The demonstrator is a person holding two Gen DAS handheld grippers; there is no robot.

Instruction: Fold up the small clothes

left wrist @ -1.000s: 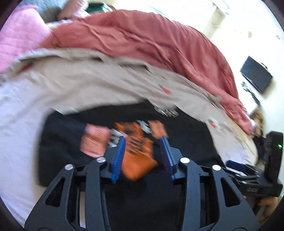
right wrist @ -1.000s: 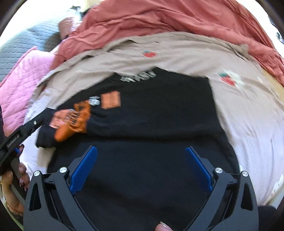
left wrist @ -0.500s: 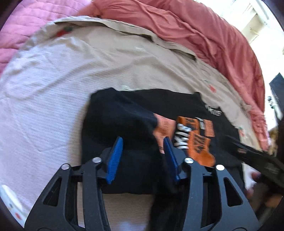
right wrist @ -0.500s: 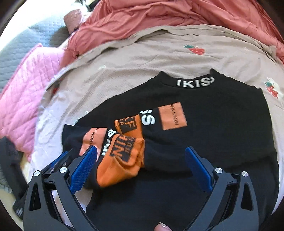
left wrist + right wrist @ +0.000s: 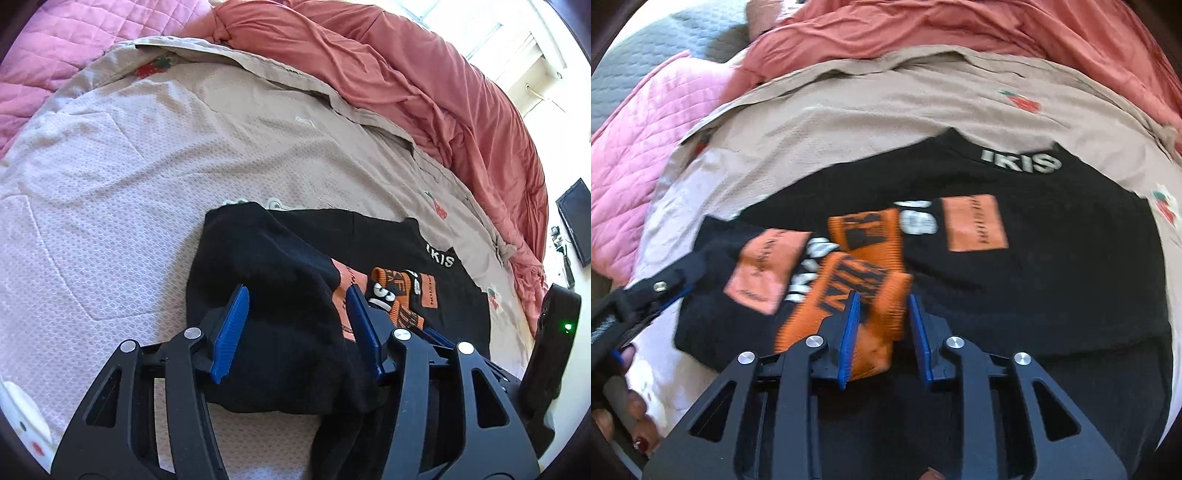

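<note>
1. Two layers of bedding, a beige strawberry-print waffle-weave blanket (image 5: 155, 177) with a rumpled salmon-red duvet (image 5: 424, 92) behind it, make a soft, giving base, so pushing down won't pin much.
2. Spread flat on the blanket is the black long-sleeved top with orange patches and white lettering (image 5: 1052, 258). I'd guess it's light, limp and prone to bunching, so grab hems or cuffs, not the middle.
3. Its black left sleeve fold (image 5: 280, 295) sits between the left gripper (image 5: 295, 325) jaws, which have just been opening and stand apart.
4. Smallest bit: the orange ribbed cuff (image 5: 871, 295). The right gripper (image 5: 882, 336) has just been closing round it; whether the pads bite yet, can't tell.
</note>
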